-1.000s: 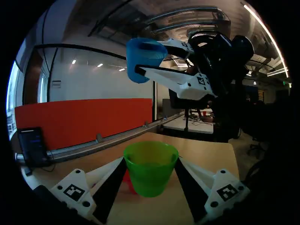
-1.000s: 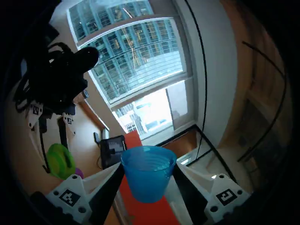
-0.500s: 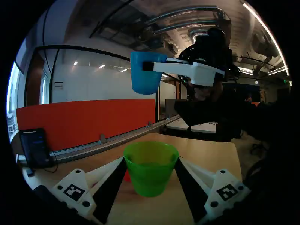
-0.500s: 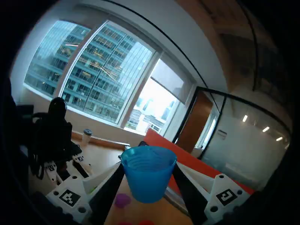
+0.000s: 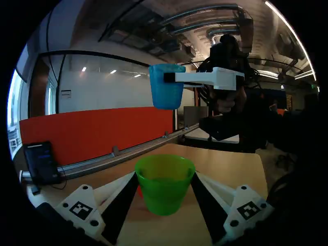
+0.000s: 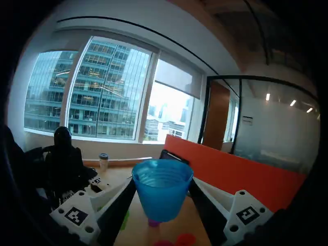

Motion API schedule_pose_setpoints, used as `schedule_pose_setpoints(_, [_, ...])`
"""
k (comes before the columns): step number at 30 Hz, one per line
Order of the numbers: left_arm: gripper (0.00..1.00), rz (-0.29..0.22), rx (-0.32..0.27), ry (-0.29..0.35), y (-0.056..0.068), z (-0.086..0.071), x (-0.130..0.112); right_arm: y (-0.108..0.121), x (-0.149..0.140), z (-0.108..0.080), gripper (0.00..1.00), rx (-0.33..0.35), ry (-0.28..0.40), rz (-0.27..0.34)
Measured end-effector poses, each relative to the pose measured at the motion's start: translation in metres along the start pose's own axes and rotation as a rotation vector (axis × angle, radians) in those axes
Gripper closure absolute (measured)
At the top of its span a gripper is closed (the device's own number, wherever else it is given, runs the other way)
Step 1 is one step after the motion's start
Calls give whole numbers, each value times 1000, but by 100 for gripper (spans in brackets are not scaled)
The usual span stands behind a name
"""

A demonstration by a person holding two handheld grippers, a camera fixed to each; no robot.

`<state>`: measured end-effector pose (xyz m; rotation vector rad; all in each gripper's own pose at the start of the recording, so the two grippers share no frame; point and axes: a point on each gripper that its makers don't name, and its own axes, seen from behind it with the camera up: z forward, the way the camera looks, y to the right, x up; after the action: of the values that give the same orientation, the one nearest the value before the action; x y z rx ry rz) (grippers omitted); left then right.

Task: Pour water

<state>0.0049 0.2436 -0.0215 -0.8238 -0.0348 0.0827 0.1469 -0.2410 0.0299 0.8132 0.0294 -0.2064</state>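
Note:
A green cup [image 5: 165, 189] stands upright just above the wooden table [image 5: 229, 166], and my left gripper [image 5: 164, 177] is shut on it. Higher up and farther off, a blue cup [image 5: 166, 87] hangs upright with my right gripper [image 5: 167, 78] shut on it, a hand [image 5: 226, 102] behind. In the right gripper view the blue cup [image 6: 162, 196] sits between my right gripper's [image 6: 162, 184] fingers, rim level. The left gripper [image 6: 95, 184] shows low at the left there. A green sliver of the green cup [image 6: 124, 219] peeks past a white finger.
An orange partition [image 5: 94, 131] runs along the table's far side, with a dark phone [image 5: 39, 162] leaning at its left end. Small purple [image 6: 153, 222] and red caps [image 6: 186, 239] lie on the table. A paper cup [image 6: 103, 160] stands by the window.
The right gripper has turned from tilted back to level, bringing the blue cup upright, and drifted a little right and down. The left gripper and green cup have stayed still.

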Motion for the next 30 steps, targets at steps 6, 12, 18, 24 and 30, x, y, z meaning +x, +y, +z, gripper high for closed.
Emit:
schedule_pose_setpoints(6, [14, -6, 14, -12, -8, -1, -5, 10, -15, -9, 10, -15, -14, 36])
schedule_pose_setpoints(12, [14, 0, 37, -38, -17, -2, -15, 17, -36, -19, 10, -29, -36, 64])
schedule_pose_setpoints(18, [14, 0, 46, -61, -23, -4, -22, 18, -59, -29, 9, -21, -62, 85])
schedule_pose_setpoints(24, [14, 7, 60, -91, -30, -6, -33, 20, -85, -37, 9, -24, -92, 82])
schedule_pose_setpoints(30, [14, -4, 57, -123, -34, -7, -43, 20, -110, -45, 9, -17, -120, 104])
